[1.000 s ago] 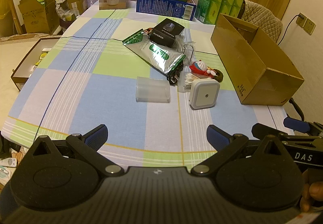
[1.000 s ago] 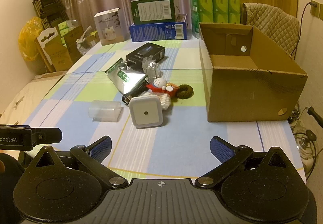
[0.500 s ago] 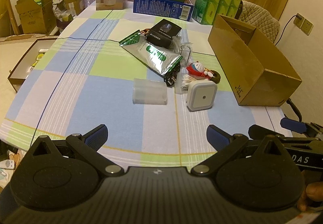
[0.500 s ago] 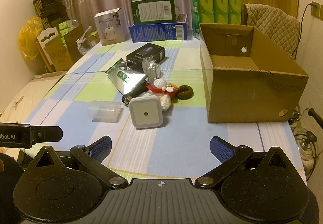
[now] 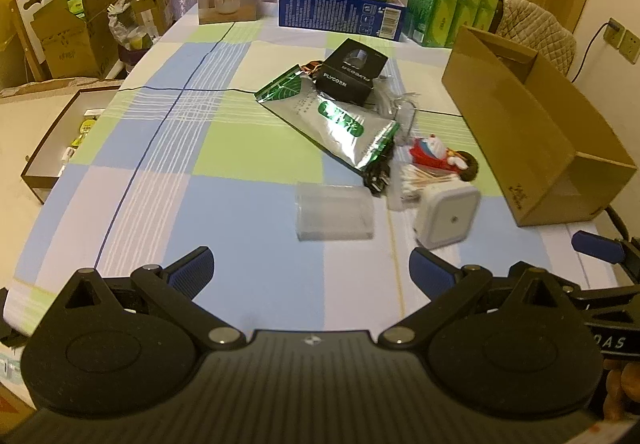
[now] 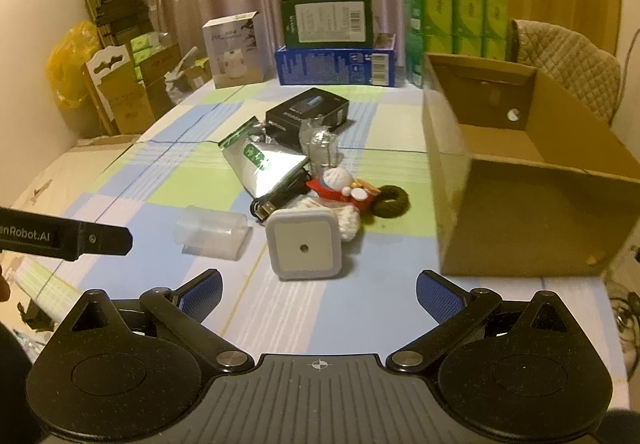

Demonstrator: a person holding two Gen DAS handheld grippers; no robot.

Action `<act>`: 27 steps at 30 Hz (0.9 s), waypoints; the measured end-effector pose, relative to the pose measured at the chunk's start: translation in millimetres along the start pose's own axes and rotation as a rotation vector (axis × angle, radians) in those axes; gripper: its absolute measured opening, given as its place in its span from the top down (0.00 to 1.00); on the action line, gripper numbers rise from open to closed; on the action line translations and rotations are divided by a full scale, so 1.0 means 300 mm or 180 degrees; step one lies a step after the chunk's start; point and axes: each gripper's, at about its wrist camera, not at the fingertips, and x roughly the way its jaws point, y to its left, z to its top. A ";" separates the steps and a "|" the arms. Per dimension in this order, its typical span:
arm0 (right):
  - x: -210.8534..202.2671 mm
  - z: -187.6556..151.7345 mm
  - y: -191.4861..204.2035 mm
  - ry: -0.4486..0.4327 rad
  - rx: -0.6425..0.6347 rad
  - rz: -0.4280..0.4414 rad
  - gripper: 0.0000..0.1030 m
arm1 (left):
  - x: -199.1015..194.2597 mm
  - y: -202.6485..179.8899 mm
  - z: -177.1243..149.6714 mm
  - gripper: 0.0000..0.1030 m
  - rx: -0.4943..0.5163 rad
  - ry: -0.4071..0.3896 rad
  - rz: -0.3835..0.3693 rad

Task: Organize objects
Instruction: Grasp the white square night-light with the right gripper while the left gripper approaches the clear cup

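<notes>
Both grippers hover low over the near edge of a table covered in a blue, green and white checked cloth [image 5: 248, 147]. The left gripper [image 5: 312, 270] has its blue-padded fingers spread wide with nothing between them; the right gripper [image 6: 318, 292] is likewise spread wide and empty. Going left to right across the cloth, a clear plastic box [image 5: 334, 211] lies on its side at the near left of the clutter, just beside a white square night light [image 6: 305, 244] that stands tilted up toward the right wrist camera. Behind these, a silver foil pouch with green print [image 5: 336, 119] lies flat, its far corner tucked under a black carton [image 5: 352, 77], and a black cable with a USB plug [image 6: 276, 199] pokes out from under the pouch's near end. A clear crinkled packet [image 6: 320, 141] sits just right of the carton. Nearer, a bundle of cotton swabs [image 5: 420, 179] touches the night light, with a small red and white toy figure [image 6: 344, 187] behind it and a dark green ring [image 6: 394, 199] just beside the toy. At the right stands an open cardboard box [image 6: 532, 211], empty where its inside shows, well apart from the clutter.
</notes>
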 end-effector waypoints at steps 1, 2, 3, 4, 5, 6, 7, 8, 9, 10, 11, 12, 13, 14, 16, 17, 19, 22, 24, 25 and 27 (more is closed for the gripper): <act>0.027 0.004 0.007 0.0003 -0.0045 0.0004 0.02 | 0.020 0.007 0.008 0.01 0.0004 0.0014 -0.0008; 0.052 0.008 0.011 0.0001 -0.0077 0.0013 0.02 | 0.041 0.013 0.015 0.01 0.0013 0.0030 -0.0013; 0.074 0.011 0.013 -0.0002 -0.0100 0.0013 0.02 | 0.060 0.019 0.021 0.01 0.0024 0.0044 -0.0016; 0.100 0.013 0.017 -0.0001 -0.0119 0.0001 0.02 | 0.079 0.024 0.026 0.01 0.0039 0.0056 -0.0016; 0.125 0.015 0.018 0.0005 -0.0137 0.0002 0.02 | 0.099 0.028 0.033 0.01 0.0059 0.0062 -0.0020; 0.154 0.017 0.021 0.0022 -0.0158 0.0009 0.02 | 0.119 0.033 0.038 0.01 0.0077 0.0067 -0.0031; 0.177 0.019 0.023 0.0035 -0.0175 0.0008 0.03 | 0.140 0.038 0.045 0.01 0.0090 0.0085 -0.0040; 0.200 0.021 0.025 0.0042 -0.0186 0.0003 0.05 | 0.159 0.042 0.052 0.01 0.0103 0.0098 -0.0051; 0.227 0.022 0.026 0.0068 -0.0187 0.0005 0.10 | 0.176 0.044 0.058 0.01 0.0118 0.0103 -0.0060; 0.248 0.023 0.026 0.0090 -0.0172 0.0017 0.12 | 0.193 0.048 0.065 0.01 0.0131 0.0111 -0.0066; 0.270 0.025 0.025 0.0106 -0.0150 0.0035 0.15 | 0.212 0.051 0.073 0.01 0.0142 0.0120 -0.0076; 0.284 0.030 0.024 0.0112 -0.0144 0.0043 0.16 | 0.225 0.055 0.078 0.01 0.0141 0.0120 -0.0092; 0.300 0.034 0.021 0.0114 -0.0140 0.0021 0.17 | 0.236 0.059 0.083 0.01 0.0130 0.0113 -0.0113; 0.315 0.036 0.018 0.0115 -0.0138 -0.0007 0.18 | 0.249 0.065 0.087 0.01 0.0117 0.0109 -0.0144; 0.338 0.035 0.012 0.0140 -0.0112 -0.0015 0.23 | 0.265 0.068 0.089 0.01 0.0117 0.0111 -0.0183; 0.345 0.033 0.010 0.0152 -0.0092 -0.0010 0.30 | 0.273 0.070 0.090 0.01 0.0116 0.0112 -0.0195; 0.356 0.026 0.008 0.0179 -0.0073 -0.0004 0.39 | 0.288 0.071 0.088 0.01 0.0107 0.0118 -0.0236; 0.345 0.025 0.004 0.0131 -0.0045 -0.0018 0.40 | 0.309 0.063 0.087 0.01 0.0112 0.0132 -0.0296; 0.328 0.025 -0.003 0.0101 -0.0031 -0.0060 0.40 | 0.324 0.051 0.084 0.02 0.0142 0.0133 -0.0321; 0.316 0.023 -0.011 0.0079 -0.0022 -0.0088 0.40 | 0.330 0.043 0.082 0.04 0.0159 0.0134 -0.0332; 0.304 0.020 -0.015 0.0071 -0.0059 -0.0162 0.40 | 0.342 0.028 0.083 0.08 0.0185 0.0111 -0.0372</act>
